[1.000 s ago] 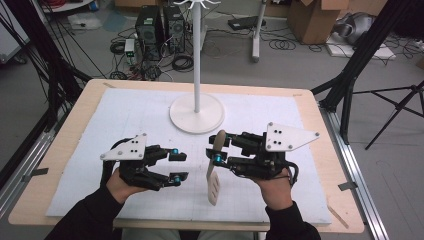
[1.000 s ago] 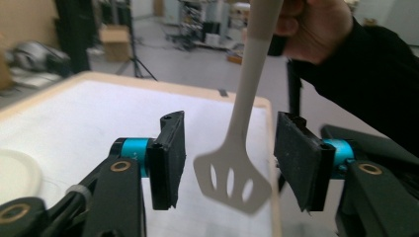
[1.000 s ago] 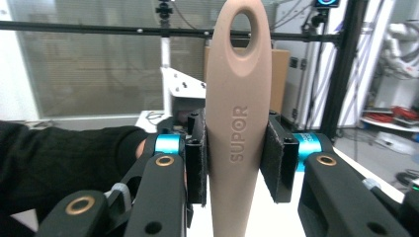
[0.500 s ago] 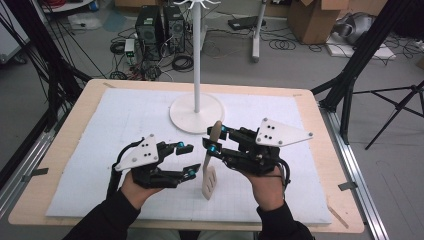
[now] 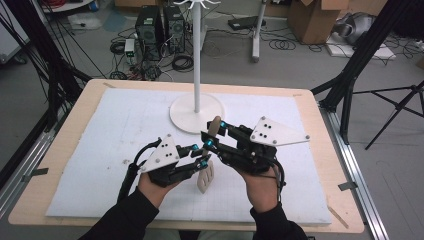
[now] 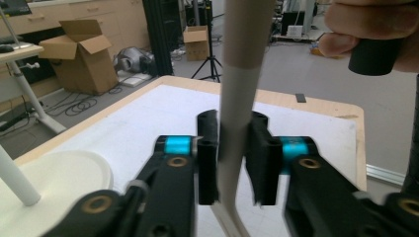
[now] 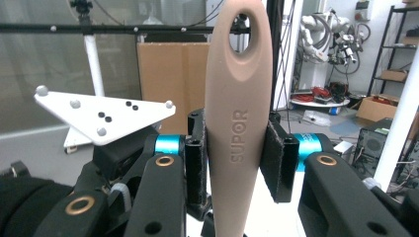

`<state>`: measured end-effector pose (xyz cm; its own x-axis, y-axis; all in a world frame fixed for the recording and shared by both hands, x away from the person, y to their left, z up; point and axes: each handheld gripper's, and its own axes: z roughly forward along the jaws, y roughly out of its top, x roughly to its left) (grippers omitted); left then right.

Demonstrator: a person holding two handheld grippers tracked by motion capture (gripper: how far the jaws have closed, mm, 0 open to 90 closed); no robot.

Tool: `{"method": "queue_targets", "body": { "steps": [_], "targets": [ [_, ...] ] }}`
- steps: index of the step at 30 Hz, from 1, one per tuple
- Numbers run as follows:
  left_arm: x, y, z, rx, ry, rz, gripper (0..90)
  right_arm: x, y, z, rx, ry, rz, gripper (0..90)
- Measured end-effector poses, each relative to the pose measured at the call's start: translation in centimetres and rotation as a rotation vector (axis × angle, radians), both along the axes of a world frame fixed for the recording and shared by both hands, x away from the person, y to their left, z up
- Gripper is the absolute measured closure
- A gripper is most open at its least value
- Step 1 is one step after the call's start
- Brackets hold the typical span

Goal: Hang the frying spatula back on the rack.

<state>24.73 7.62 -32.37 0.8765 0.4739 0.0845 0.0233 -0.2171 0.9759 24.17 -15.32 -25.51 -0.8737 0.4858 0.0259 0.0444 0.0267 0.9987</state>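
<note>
A beige slotted spatula hangs upright over the white mat, head down and handle tip up. My right gripper is shut on its handle, which is marked SUPOR and has a hanging hole at the top. My left gripper comes in from the left, lower on the spatula. Its jaws have just been closing, and the pads now press both sides of the pale shaft. In the left gripper view my left gripper is seen from behind, with the right hand above it.
A white stand with a round base and a tall pole rises just beyond the grippers, with hooks at its top. The white mat covers the wooden table. Cardboard boxes, cables and tripods lie on the floor beyond.
My left gripper has moved right to the spatula and its jaws have gone from open to closed on the shaft. The right gripper has kept its hold and hardly moved.
</note>
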Motion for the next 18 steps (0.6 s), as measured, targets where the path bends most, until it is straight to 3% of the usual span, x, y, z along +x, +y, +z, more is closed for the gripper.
{"method": "queue_targets", "body": {
  "steps": [8,11,14,16,18],
  "targets": [
    [0.2,-0.1,-0.1,0.000,0.040,-0.052,78.4,0.0,0.1,-0.2,0.012,0.014,-0.034,65.1],
    [0.3,0.2,-0.2,-0.017,0.065,-0.096,78.5,-0.1,-0.2,0.0,0.037,-0.014,-0.033,46.6],
    [0.5,0.8,-0.3,-0.038,0.088,-0.152,78.5,-0.1,-1.0,0.0,0.060,-0.039,0.007,41.0],
    [0.6,1.1,-0.4,-0.068,0.110,-0.193,78.5,0.0,-1.7,-0.1,0.060,-0.039,0.035,38.3],
    [0.7,1.5,-0.4,-0.073,0.112,-0.223,78.4,0.1,-2.2,-0.3,0.051,-0.048,0.054,36.0]
  ]
}}
